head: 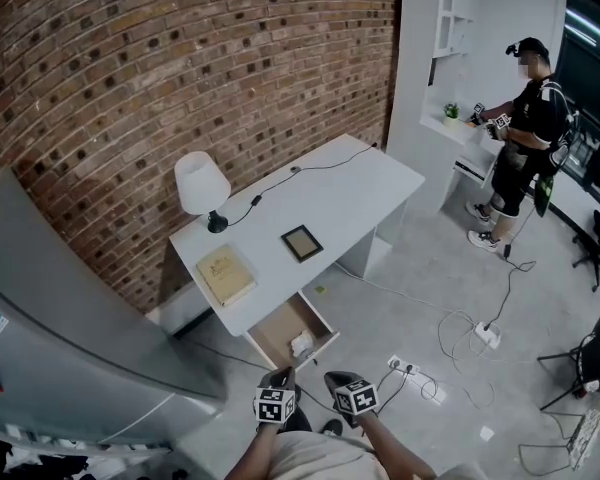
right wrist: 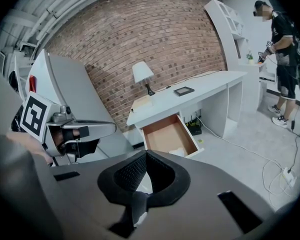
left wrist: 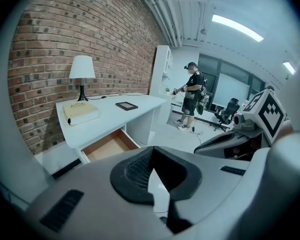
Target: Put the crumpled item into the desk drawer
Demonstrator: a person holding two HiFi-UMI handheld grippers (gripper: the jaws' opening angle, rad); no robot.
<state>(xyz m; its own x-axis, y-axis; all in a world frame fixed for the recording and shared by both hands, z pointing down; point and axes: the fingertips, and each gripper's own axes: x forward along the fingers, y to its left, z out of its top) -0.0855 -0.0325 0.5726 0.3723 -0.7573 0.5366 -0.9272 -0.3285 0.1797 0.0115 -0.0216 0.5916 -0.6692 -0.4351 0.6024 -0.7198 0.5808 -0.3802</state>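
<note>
The white desk (head: 365, 183) stands against the brick wall with its wooden drawer (head: 280, 330) pulled out. A white crumpled item (head: 301, 344) lies inside the drawer near its front; the right gripper view shows the same crumpled item (right wrist: 177, 152) there. Both grippers hang side by side just short of the drawer, over the floor. My left gripper (head: 283, 372) is shut, its pads (left wrist: 140, 171) meeting at the tips with nothing between them. My right gripper (head: 336, 378) also looks shut and empty, its pads (right wrist: 127, 176) together. The left gripper view shows the drawer (left wrist: 107, 146) but not the item.
On the desk stand a white lamp (head: 202, 183), a tan book (head: 226, 274) and a dark frame (head: 302, 242). A large grey cabinet (head: 60, 338) fills the left. A power strip (head: 405, 368) and cables lie on the floor. Another person (head: 525, 118) stands at the far right.
</note>
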